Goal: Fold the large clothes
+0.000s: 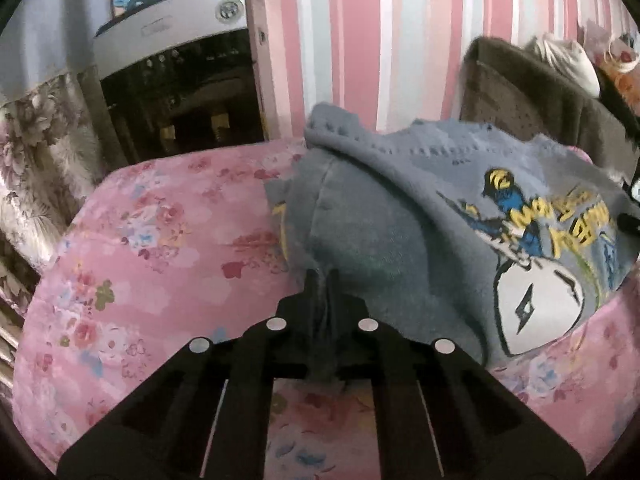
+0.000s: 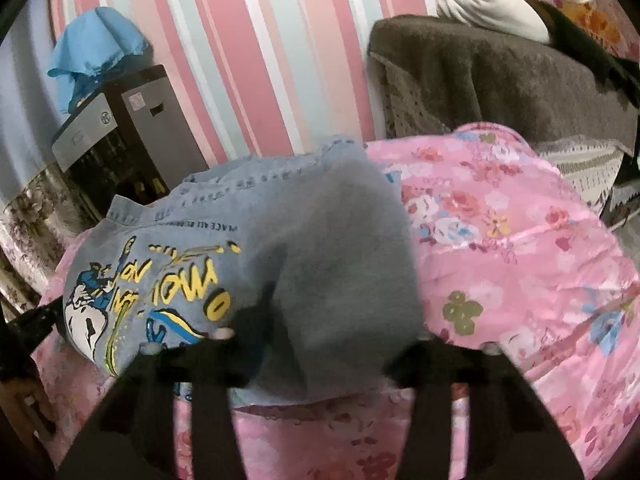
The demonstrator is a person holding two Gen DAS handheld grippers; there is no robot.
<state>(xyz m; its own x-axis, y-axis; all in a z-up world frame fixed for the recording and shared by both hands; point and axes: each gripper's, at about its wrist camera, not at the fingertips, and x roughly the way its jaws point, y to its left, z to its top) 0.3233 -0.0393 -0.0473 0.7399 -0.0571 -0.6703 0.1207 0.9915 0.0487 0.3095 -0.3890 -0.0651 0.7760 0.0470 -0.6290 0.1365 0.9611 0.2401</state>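
Left wrist view: the left gripper (image 1: 322, 292) is pinched tight on a bunched fold of the soft grey printed sweatshirt (image 1: 400, 216), lying on the glossy pink floral quilt (image 1: 160, 240). Right wrist view: the right gripper (image 2: 320, 344) stands partly open astride the sweatshirt's (image 2: 332, 240) fuzzy sleeve; whether its pads press I cannot tell

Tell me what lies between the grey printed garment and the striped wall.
Nothing: in the right wrist view the grey printed garment on the pink floral bedspread reaches right up to the striped wall.
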